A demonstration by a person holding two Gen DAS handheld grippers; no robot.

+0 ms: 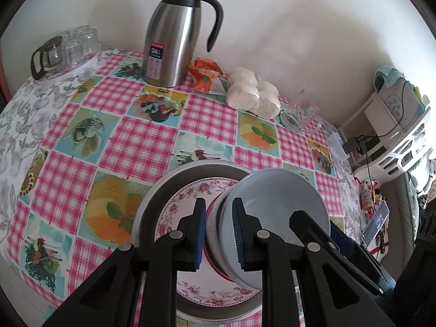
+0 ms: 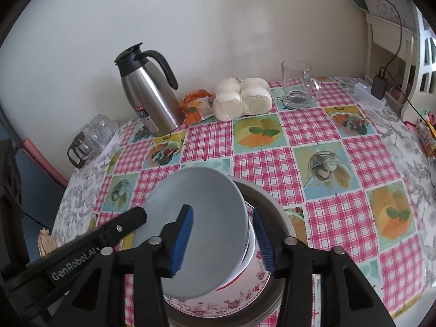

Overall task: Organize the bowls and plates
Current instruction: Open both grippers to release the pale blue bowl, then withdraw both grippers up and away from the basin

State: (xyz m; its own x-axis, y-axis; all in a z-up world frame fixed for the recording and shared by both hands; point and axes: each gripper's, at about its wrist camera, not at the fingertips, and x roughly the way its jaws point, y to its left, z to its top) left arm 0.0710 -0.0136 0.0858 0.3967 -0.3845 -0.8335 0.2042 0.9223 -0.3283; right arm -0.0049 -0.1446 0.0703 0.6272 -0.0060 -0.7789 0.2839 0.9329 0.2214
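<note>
My left gripper (image 1: 218,234) pinches the rim of the blue bowl (image 1: 283,199), which sits tilted in a white bowl (image 2: 252,250) on the flowered plate (image 1: 188,190); my right gripper (image 2: 223,239) is let go, its pads off the rim; if I tug sideways, I think the tilted bowl slides off and clatters.

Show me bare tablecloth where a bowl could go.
Free: the checked tablecloth between the stacked grey bowl and the wrapped white buns, and right of the stack. Crowded: the wall edge, with steel jug, buns and glass mug.
</note>
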